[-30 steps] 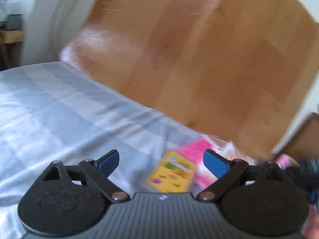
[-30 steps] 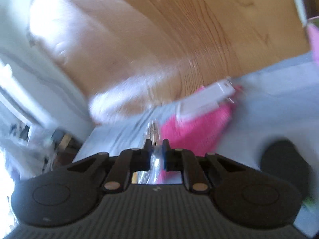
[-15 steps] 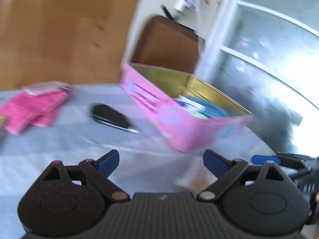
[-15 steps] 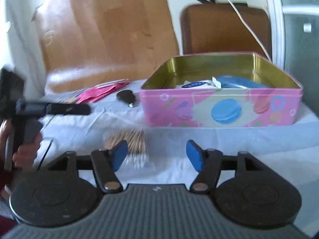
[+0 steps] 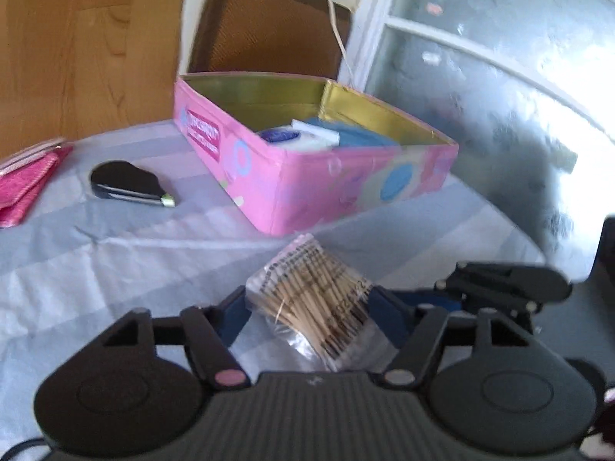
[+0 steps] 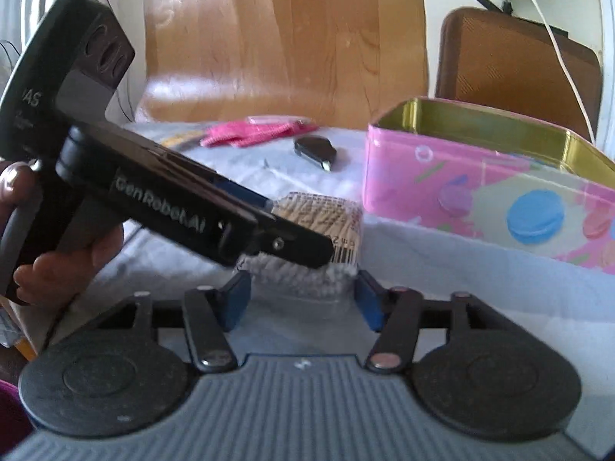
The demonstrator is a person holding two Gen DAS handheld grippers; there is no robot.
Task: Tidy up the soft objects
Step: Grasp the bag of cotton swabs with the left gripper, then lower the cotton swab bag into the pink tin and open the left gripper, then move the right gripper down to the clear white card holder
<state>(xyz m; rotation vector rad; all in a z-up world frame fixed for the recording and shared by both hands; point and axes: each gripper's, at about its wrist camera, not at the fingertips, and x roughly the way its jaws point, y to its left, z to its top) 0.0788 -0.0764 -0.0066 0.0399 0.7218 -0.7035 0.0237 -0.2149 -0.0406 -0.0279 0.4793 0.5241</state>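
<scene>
While the clear bag of cotton swabs lies on the pale striped cloth just in front of the pink tin, both tongs bracket it. The left gripper has just been closing, its blue pads hard against the bag's sides, pinching it. The right gripper (also narrowing) flanks the cotton-tip end; whether its pads press I cannot tell. A hand holds the left tool. Farther off lie a black case and pink packets.
</scene>
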